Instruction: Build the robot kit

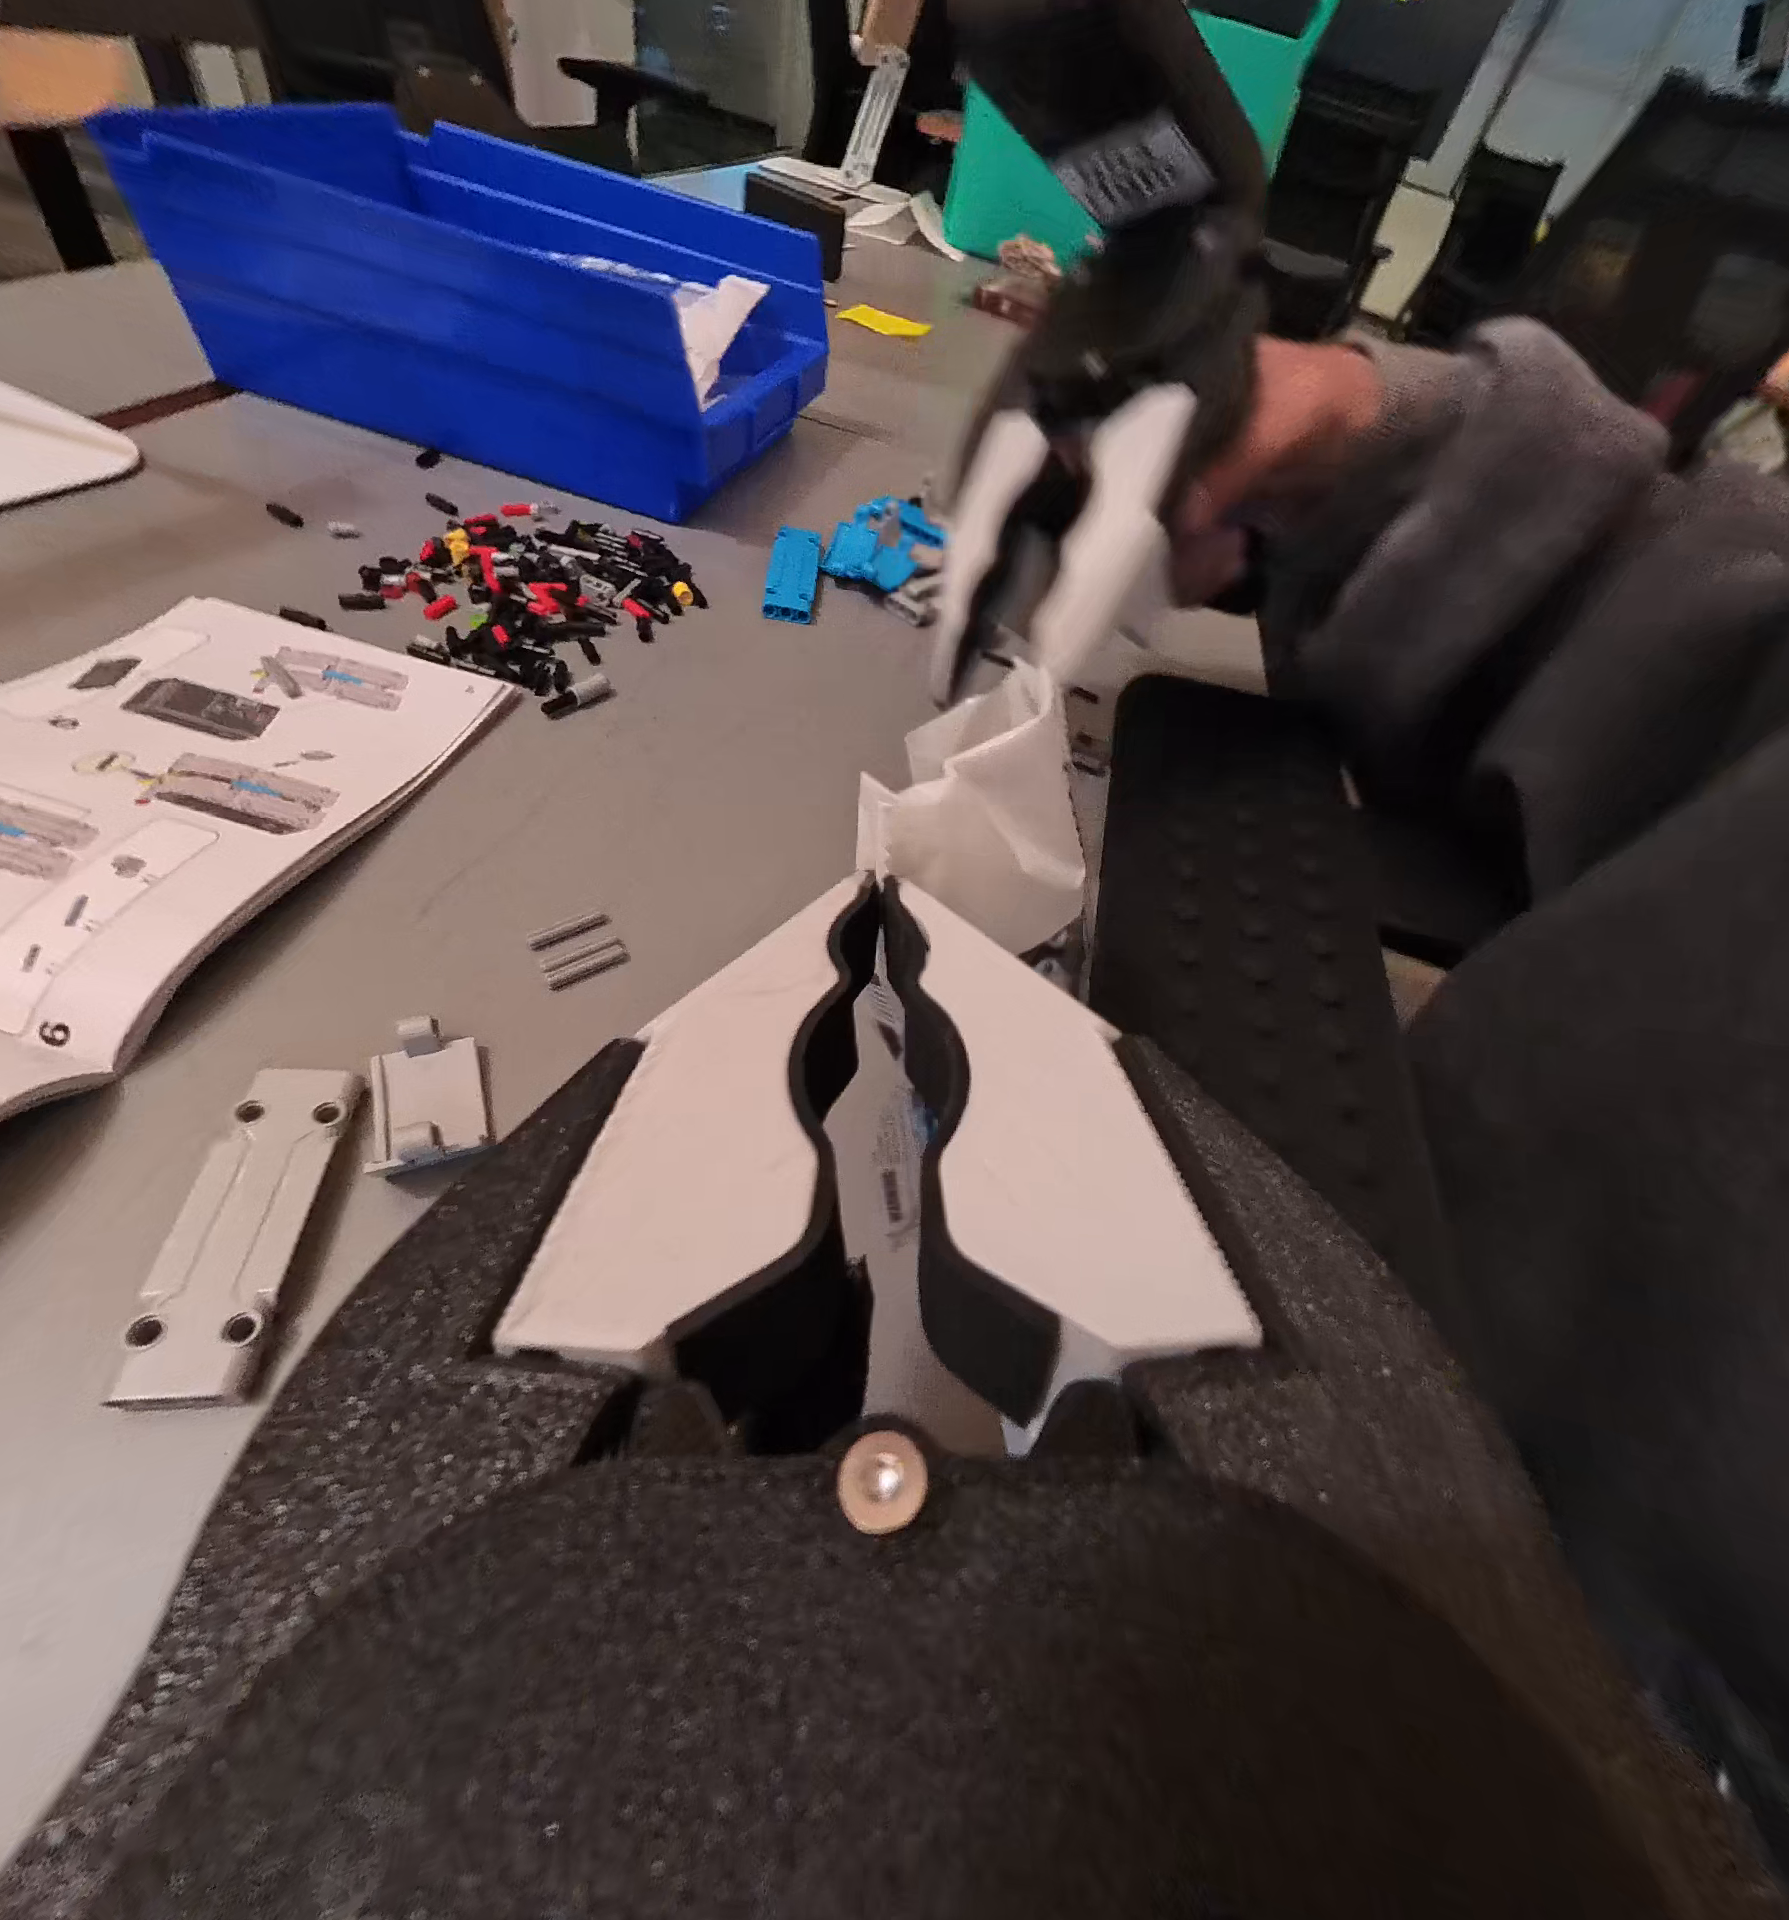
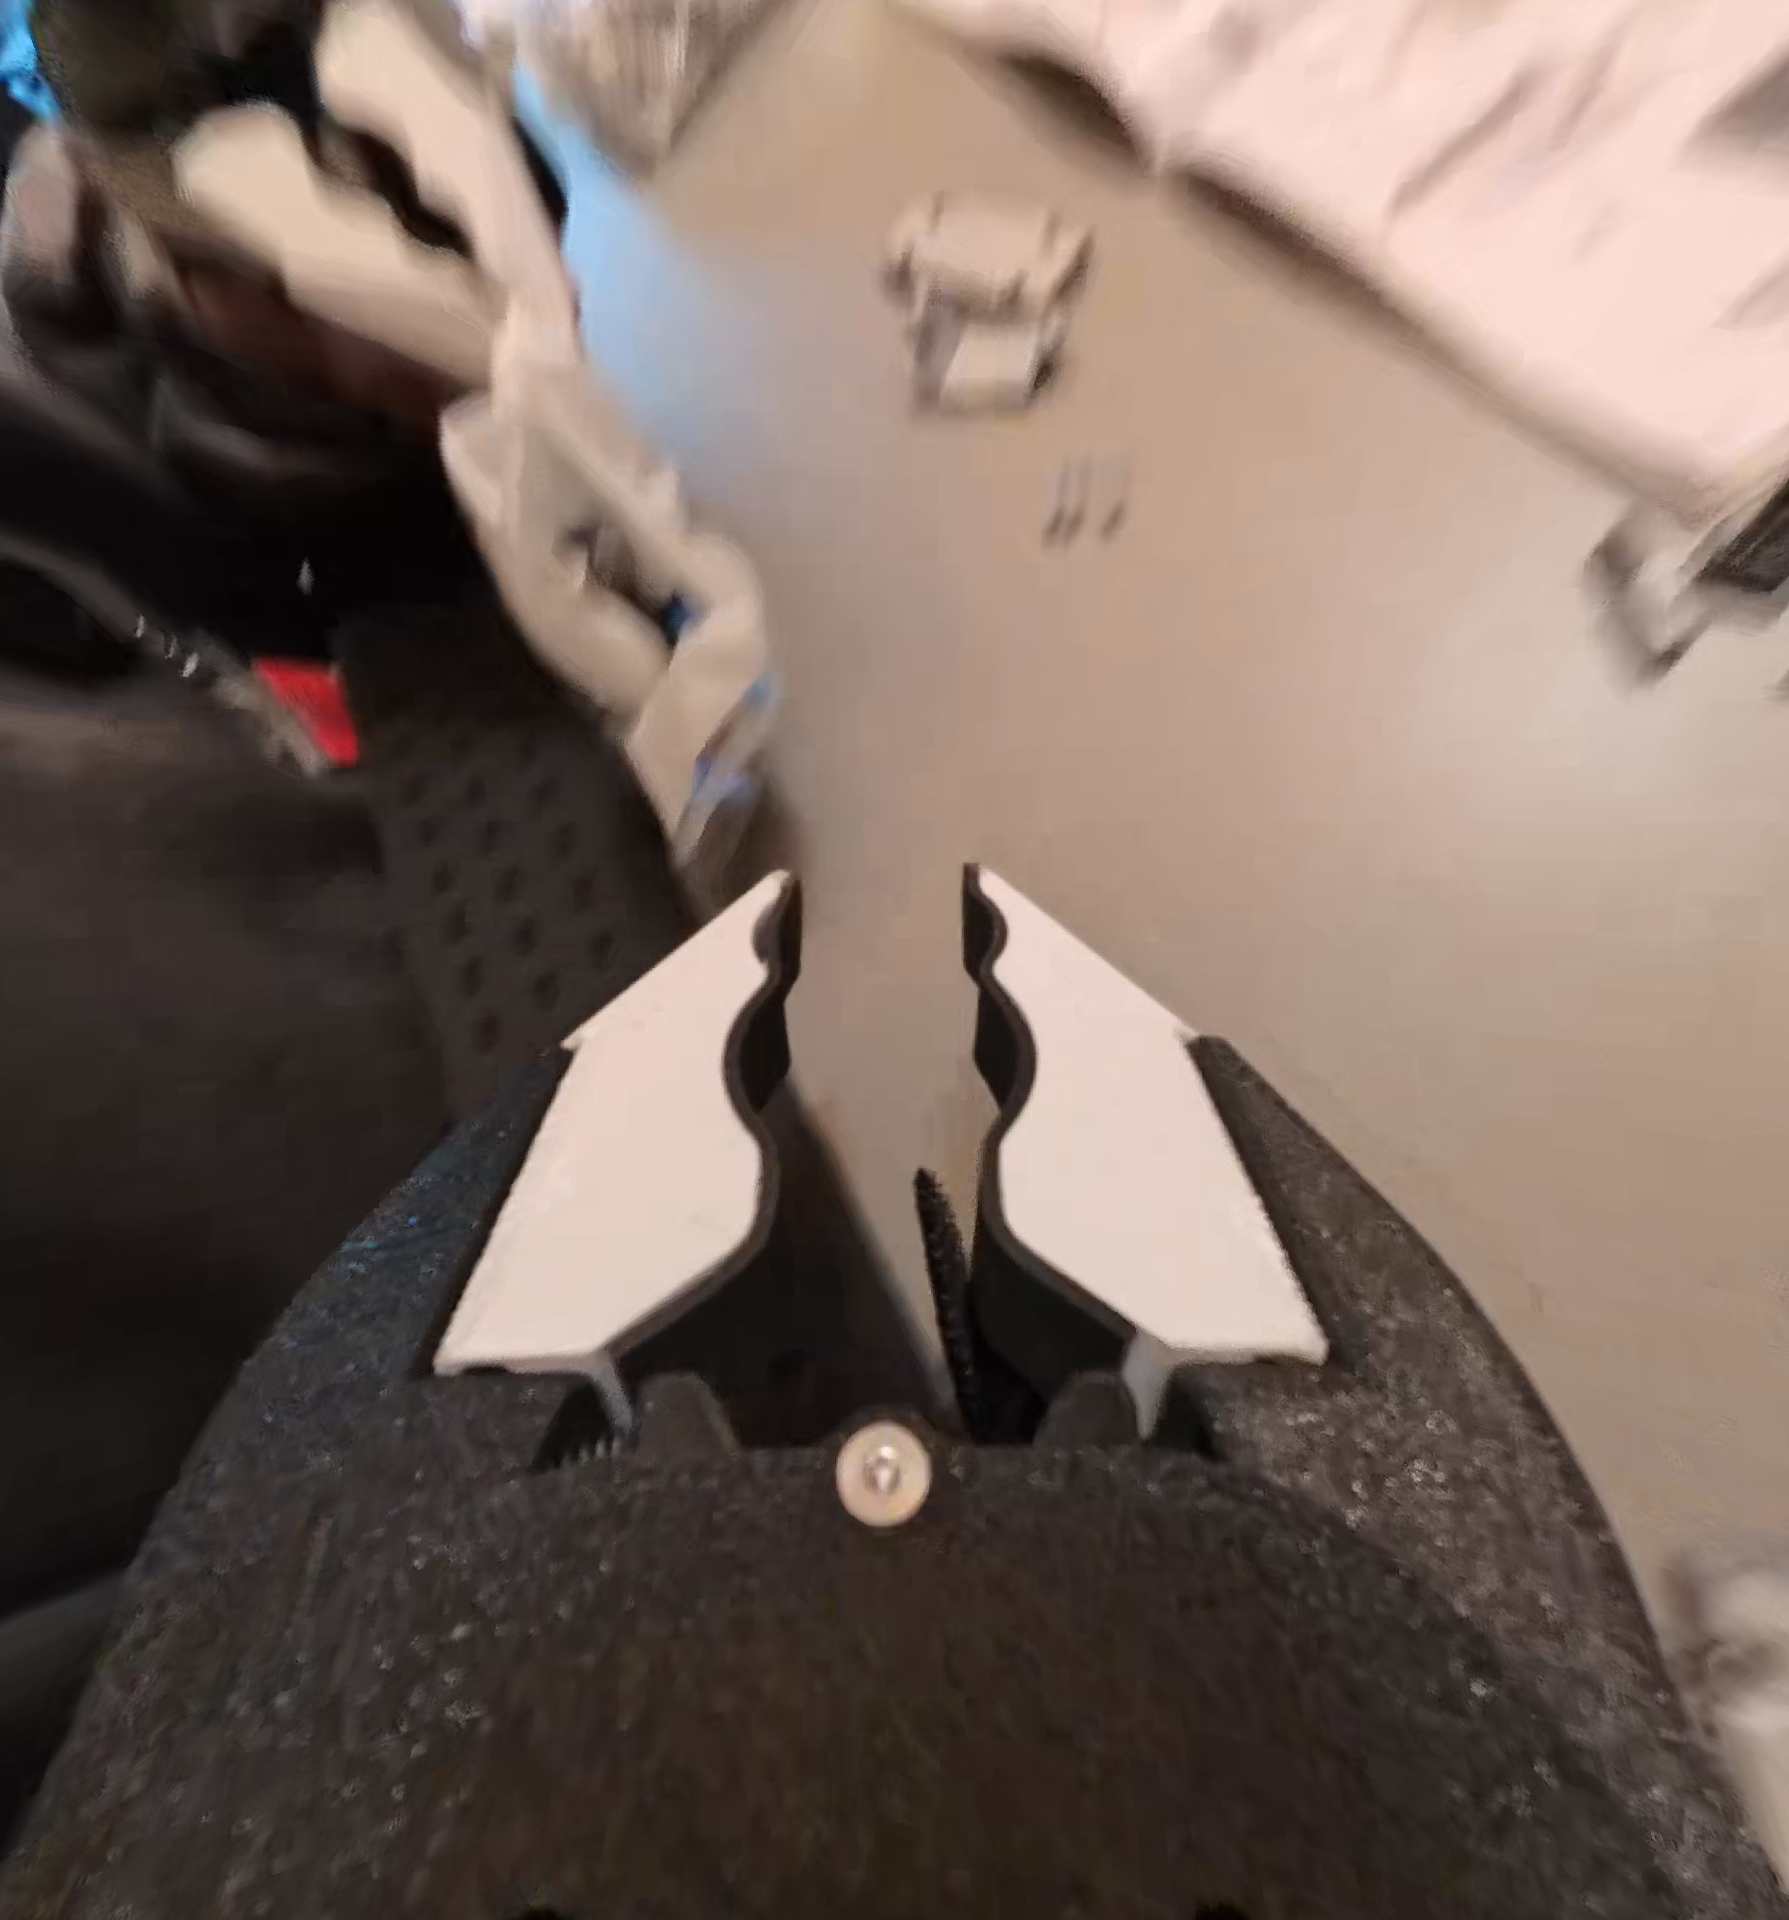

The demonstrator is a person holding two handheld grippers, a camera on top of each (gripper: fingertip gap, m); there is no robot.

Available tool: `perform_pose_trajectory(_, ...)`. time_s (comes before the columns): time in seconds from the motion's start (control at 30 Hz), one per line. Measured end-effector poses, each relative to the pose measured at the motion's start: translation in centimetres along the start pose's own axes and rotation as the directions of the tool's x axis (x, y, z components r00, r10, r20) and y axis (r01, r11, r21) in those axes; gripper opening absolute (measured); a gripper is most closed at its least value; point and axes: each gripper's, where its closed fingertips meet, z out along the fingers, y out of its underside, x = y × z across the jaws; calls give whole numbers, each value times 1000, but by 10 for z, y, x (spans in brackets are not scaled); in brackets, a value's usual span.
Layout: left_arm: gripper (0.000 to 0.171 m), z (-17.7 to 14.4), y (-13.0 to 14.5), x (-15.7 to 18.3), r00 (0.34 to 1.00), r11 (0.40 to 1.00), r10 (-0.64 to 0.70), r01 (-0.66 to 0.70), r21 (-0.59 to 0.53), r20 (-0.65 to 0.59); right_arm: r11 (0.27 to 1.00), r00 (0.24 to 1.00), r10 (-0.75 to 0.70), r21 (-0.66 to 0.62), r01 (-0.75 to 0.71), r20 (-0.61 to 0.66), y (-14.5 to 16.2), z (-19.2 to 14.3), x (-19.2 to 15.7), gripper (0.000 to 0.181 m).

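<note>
Left gripper (image 1: 879, 883), frame centre: fingers clenched on white plastic bag (image 1: 983, 821) above desk (image 1: 661, 831). Right gripper (image 2: 879, 883): fingers released, empty; best regripped on bag's far edge, upper right of left wrist view.

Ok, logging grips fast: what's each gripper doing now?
Left gripper: shut on crumpled white plastic bag.
Right gripper: open, empty.

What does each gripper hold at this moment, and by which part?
The left gripper is shut on a crumpled white plastic bag, pinching its near edge between the fingertips. The right gripper is open and holds nothing.
</note>
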Motion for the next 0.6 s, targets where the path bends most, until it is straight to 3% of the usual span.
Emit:
perform_pose_trajectory(0.07,0,12,-5,-8,996,997,-83,83,-4,16,989,993,106,-113,-99,59,36,4,-19,42)
perform_pose_trajectory(0.13,0,30,-7,-16,988,987,-150,152,-47,42,992,994,107,-67,-105,24,35,14,-18,43)
perform_pose_trajectory(0.23,0,62,-4,-31,976,965,-195,209,-159,97,993,990,115,26,-113,-77,23,23,-1,20)
perform_pose_trajectory(0.3,0,82,-6,-41,975,955,-179,204,-217,131,989,977,131,89,-117,-170,14,13,22,0)
perform_pose_trajectory(0.37,0,102,-16,-54,977,956,-149,181,-229,151,976,931,184,169,-135,-315,4,-10,59,0)
perform_pose_trajectory(0.47,0,129,-28,-74,977,959,-115,156,-236,177,959,912,236,230,-163,-336,-1,-32,82,0)
perform_pose_trajectory(0.6,0,153,-31,-97,973,955,-122,169,-245,196,970,879,218,196,-147,-423,20,-51,99,7)
